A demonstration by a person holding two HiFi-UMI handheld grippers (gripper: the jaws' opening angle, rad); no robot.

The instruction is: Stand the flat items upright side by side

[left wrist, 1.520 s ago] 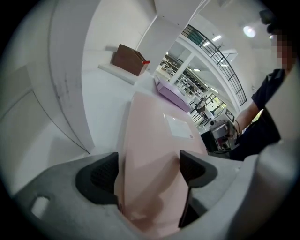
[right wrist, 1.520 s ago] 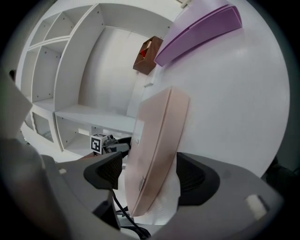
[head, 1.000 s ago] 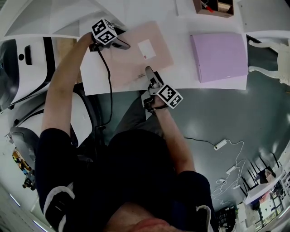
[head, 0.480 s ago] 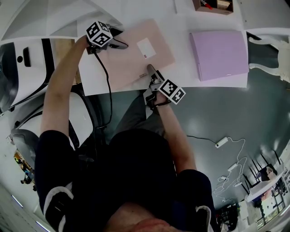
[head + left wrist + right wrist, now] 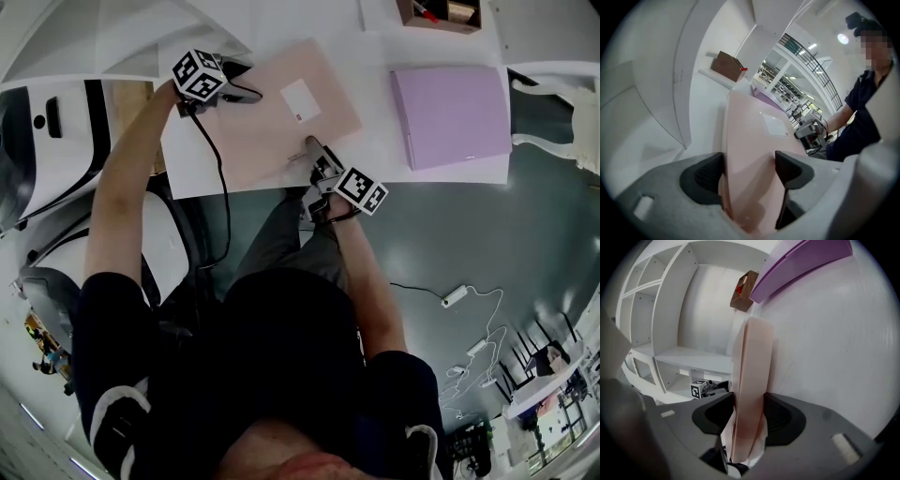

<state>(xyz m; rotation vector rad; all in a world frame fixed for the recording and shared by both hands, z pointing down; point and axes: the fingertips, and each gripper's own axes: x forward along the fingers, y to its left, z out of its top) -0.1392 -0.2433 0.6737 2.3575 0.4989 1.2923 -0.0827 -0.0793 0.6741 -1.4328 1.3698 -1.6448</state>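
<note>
On the table [image 5: 380,94] lie a purple folder [image 5: 453,114], right, and a pink folder [image 5: 272,127] near the front edge. Grasping seems in hand: the left gripper [image 5: 239,92] at its far corner and the right gripper [image 5: 311,146] at its near edge have just been closing and now pinch it. Next, both must tip it upright together. It looks thin, with a white label [image 5: 300,99].

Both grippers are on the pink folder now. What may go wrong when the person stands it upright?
1. The jaws of the left gripper and the right gripper have just been closing on the pink folder, each at one edge only; it may slip or sag when lifted.
2. The purple folder lies flat close by on the table; a swinging pink folder may knock it.
</note>
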